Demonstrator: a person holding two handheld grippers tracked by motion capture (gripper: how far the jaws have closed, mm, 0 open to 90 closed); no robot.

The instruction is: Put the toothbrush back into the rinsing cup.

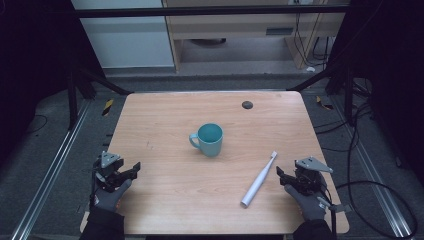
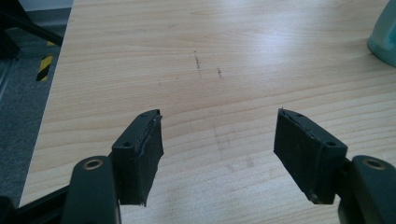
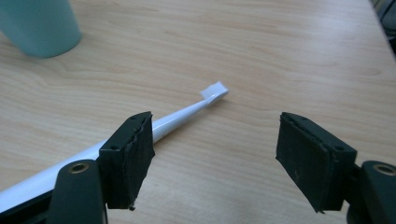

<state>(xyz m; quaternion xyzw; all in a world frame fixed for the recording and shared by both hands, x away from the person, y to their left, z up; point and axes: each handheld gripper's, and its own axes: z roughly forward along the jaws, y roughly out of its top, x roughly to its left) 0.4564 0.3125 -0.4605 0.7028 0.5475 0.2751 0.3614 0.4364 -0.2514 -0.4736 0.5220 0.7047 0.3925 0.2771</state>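
Right gripper view recorded the right gripper (image 3: 217,154) with its jaws spread wide and nothing between them. A white toothbrush (image 3: 180,119) lay flat on the wooden table (image 3: 289,56), passing behind the left-hand jaw, its head ahead of the gap and clear of both pads. A teal mug (image 3: 39,25) stood well beyond that jaw. Left gripper view recorded the left gripper (image 2: 219,144) likewise spread wide over bare wood, holding nothing, with the mug's edge (image 2: 385,32) far ahead of its right-hand jaw.

Wooden table (image 1: 165,130); small dark disc (image 1: 247,105) near far edge.
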